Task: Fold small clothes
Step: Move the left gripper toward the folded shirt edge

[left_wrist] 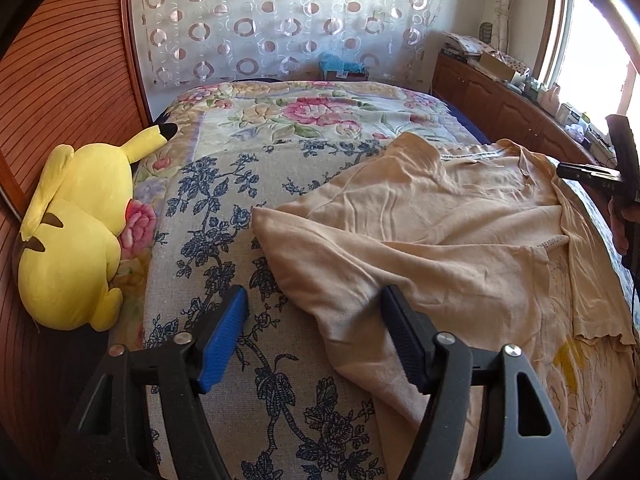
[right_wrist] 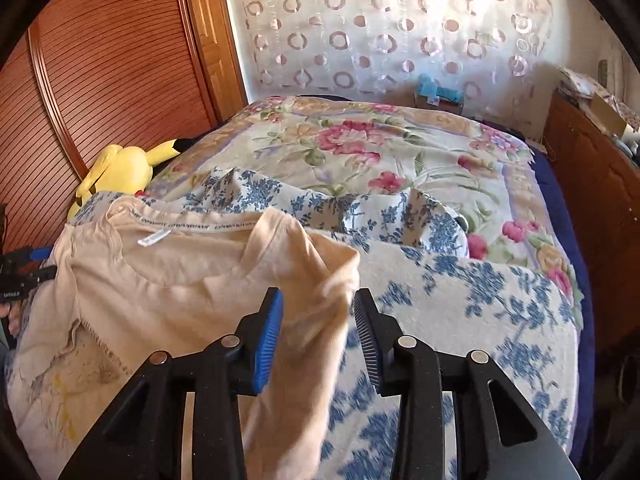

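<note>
No text can be read with certainty. In the right wrist view, a line of small dark print runs along the neck tape (right_wrist: pixel 192 222) inside the collar of the peach shirt (right_wrist: pixel 168 296), beyond the gripper's fingers; the letters are too small to make out. A white tag (right_wrist: pixel 154 237) just below it appears blank. In the left wrist view, faint pale letters sit on the other gripper (left_wrist: pixel 608 184), far right of the fingers, and a short print band (left_wrist: pixel 550 241) crosses the shirt; neither is legible.
</note>
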Available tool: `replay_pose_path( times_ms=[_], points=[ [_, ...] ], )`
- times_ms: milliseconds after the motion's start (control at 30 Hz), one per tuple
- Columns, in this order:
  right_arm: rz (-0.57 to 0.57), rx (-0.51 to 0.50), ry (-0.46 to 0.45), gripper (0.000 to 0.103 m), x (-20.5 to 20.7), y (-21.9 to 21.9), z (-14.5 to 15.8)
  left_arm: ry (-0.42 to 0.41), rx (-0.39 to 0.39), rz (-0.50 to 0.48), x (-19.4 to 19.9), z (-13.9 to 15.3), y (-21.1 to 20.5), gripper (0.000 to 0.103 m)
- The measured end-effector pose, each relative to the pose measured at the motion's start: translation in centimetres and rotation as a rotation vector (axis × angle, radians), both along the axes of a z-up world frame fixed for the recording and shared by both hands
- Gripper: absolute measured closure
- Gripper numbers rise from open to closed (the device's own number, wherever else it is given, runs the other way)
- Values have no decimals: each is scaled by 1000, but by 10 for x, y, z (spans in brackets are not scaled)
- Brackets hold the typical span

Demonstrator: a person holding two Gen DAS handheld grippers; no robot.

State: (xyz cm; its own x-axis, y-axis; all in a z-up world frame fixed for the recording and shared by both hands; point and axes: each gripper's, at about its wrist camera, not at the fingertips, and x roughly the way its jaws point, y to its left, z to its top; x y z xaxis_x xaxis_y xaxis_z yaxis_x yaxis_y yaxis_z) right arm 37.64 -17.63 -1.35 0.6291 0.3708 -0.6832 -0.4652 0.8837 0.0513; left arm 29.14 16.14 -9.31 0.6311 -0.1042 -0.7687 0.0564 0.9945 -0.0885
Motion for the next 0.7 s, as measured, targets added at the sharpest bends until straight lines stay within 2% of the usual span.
replay_pose_path(
  times_ms=[33, 100, 333, 467, 533, 600, 633, 700],
  points=[
    [-1, -7, 4, 58, 0, 1, 1, -1, -3, -4, 1, 0, 0, 39],
    [12, -18, 26, 58, -1, -1, 2, -2, -6, -6, 3, 0, -1, 52],
    [33, -53, 81, 58, 0, -6, -6, 7, -3, -8, 13, 3, -4, 54],
    [42, -54, 80, 58, 6, -5, -1, 12, -3, 2, 18, 2, -3, 54],
    [48, -61, 71, 58, 9, -2, -2, 11, -8, 2, 18, 1, -2, 58],
    [59, -64, 64, 58, 12, 4, -2, 10, -14, 0, 19, 1, -1, 70],
    [69, -62, 60, 58, 13, 6, -3, 7, -14, -5, 19, 2, -2, 73],
    [91, -81, 42, 60, 13, 11, -5, 1, -4, -27, 19, 2, -6, 90]
  ],
)
